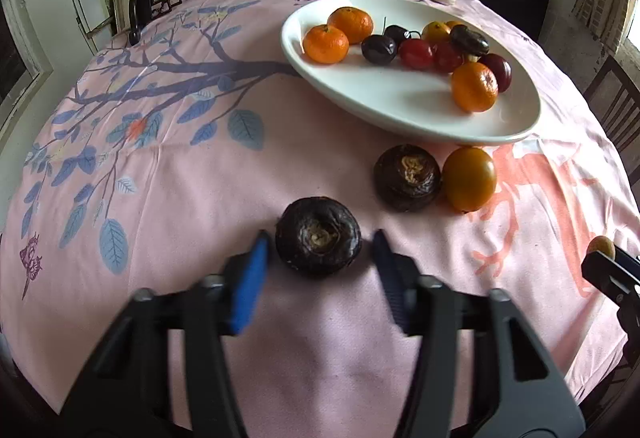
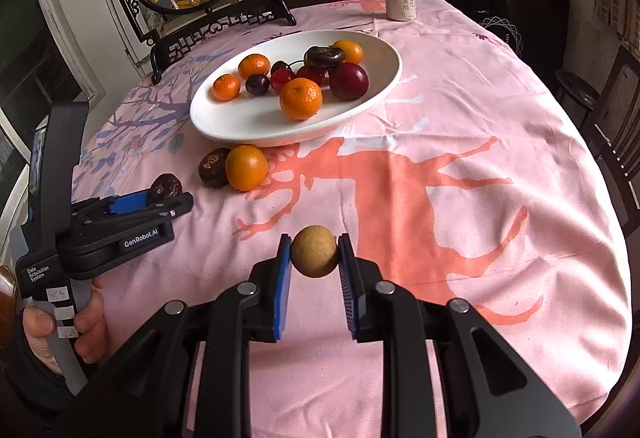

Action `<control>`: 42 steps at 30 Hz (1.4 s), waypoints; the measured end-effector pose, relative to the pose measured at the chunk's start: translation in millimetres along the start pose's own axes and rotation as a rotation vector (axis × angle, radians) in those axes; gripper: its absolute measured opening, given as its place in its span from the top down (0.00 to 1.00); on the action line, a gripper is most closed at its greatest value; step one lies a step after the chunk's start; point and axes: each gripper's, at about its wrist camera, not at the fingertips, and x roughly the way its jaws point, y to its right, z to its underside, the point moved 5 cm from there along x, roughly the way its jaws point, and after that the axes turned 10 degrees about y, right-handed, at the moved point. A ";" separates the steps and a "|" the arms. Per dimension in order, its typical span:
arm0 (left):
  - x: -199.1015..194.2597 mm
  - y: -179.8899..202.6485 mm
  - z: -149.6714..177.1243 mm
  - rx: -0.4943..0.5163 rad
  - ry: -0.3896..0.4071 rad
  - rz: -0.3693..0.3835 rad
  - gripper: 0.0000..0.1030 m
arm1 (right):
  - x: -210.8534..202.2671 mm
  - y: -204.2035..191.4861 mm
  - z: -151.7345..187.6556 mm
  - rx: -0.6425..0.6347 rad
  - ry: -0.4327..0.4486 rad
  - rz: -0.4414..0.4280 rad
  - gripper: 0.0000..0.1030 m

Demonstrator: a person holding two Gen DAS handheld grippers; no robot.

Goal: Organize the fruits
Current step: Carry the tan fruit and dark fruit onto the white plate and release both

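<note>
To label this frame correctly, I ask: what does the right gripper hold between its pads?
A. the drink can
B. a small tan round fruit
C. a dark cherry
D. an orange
B: in the right wrist view the right gripper is shut on the small tan round fruit, its blue pads pressing both sides.

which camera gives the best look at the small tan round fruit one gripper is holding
The right wrist view. There the small tan fruit sits centred and whole, pinched between the right gripper pads above the pink tablecloth. The left wrist view catches only a small part of it at the far right edge, behind a black gripper finger.
</note>
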 end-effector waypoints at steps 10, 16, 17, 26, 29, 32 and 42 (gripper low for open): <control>-38.1 -8.2 2.9 -0.035 0.048 0.056 0.61 | -0.3 -15.7 -0.6 -0.022 -0.001 -0.016 0.77; -60.5 -12.1 1.8 -0.039 0.082 0.081 0.61 | -1.3 -29.0 -0.1 -0.046 -0.002 -0.024 0.77; -63.6 -12.7 1.1 -0.038 0.088 0.083 0.61 | -1.5 -30.8 -0.2 -0.049 -0.002 -0.025 0.77; -71.8 -16.9 -8.8 -0.042 0.106 0.083 0.61 | 1.7 -35.6 -1.4 -0.051 -0.006 -0.036 0.77; -67.6 -16.7 -22.7 -0.034 0.089 0.089 0.61 | 4.9 -34.8 -6.1 -0.057 -0.014 -0.049 0.77; -61.6 -17.3 -55.1 -0.013 0.108 0.066 0.61 | 6.0 -32.4 -27.1 -0.087 0.009 -0.039 0.77; 28.4 19.0 -185.2 0.024 0.076 0.050 0.61 | 79.1 8.5 -145.4 -0.124 0.073 0.066 0.77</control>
